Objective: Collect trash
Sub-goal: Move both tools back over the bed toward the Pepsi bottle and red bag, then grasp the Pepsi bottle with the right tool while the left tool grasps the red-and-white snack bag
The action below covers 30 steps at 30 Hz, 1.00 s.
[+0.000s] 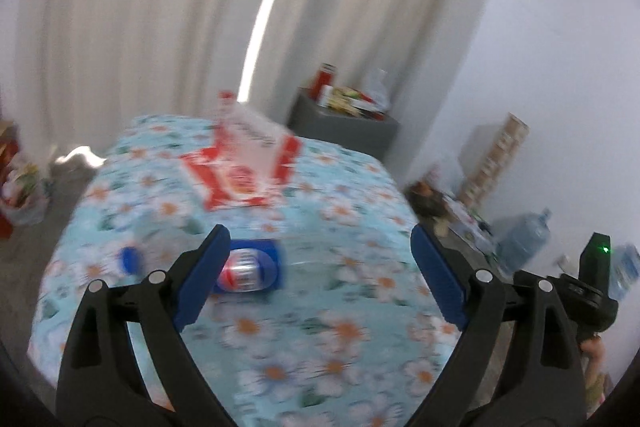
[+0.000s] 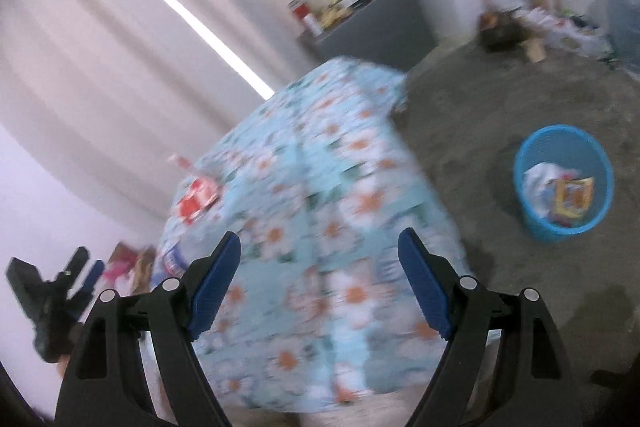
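Looking along our left gripper, we see its jaws spread wide with nothing between them, hanging over a table draped in a blue floral cloth. From the left of that view, a small blue cap lies on the cloth, then a crushed red, white and blue can just beside the left fingertip, partly hidden by it. Farther back sits a red and white carton, too blurred to read. At the right edge our right gripper shows, held off the table.

Along our right gripper, jaws are likewise wide apart and empty, above the table's near corner. To the right, on the grey floor, stands a blue basket with wrappers already inside, well apart from the table.
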Each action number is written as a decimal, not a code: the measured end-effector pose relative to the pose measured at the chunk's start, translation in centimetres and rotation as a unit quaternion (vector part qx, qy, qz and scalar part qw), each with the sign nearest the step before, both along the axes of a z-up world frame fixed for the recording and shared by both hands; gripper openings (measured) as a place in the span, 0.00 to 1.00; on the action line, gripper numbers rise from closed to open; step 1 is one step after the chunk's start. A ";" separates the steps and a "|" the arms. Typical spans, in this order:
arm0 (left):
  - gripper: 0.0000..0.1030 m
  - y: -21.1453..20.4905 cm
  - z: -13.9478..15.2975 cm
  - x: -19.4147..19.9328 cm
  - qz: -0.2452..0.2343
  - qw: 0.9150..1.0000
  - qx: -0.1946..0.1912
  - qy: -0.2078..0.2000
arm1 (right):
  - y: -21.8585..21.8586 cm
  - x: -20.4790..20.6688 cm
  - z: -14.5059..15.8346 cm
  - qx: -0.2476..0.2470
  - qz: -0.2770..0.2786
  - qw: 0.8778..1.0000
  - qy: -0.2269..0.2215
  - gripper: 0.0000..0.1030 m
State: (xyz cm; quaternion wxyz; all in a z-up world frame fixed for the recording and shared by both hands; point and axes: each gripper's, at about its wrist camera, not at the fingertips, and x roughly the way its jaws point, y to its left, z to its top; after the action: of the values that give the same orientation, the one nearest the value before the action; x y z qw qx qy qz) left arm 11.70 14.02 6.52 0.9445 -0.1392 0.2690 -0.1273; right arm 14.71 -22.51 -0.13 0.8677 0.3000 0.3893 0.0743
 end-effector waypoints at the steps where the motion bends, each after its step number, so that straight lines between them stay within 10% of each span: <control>1: 0.85 1.3 -0.4 -0.4 0.016 1.000 -0.001 0.001 | 0.9 0.5 -0.1 0.001 0.013 1.000 0.004 0.76; 7: 0.85 6.0 -2.7 -1.4 0.076 0.997 -0.007 0.027 | 9.4 4.4 -0.3 0.005 0.120 0.993 0.020 0.76; 11: 0.85 8.1 -3.7 -1.9 0.105 0.994 -0.003 0.035 | 15.0 7.4 -2.0 0.109 0.177 0.977 0.058 0.76; 21: 0.85 12.4 -4.4 -2.7 0.143 0.989 -0.011 0.039 | 25.2 14.6 -10.0 0.244 0.107 0.944 0.193 0.76; 30: 0.85 14.1 -5.0 -2.1 0.154 0.987 -0.016 0.053 | 25.2 16.2 -11.6 0.279 0.050 0.940 0.188 0.63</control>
State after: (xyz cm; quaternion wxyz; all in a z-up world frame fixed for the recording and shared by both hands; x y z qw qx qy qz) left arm 9.59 28.11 1.50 0.9350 -0.2000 0.2919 0.0226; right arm 30.87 2.67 -11.77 0.6553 0.5189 0.5234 0.1653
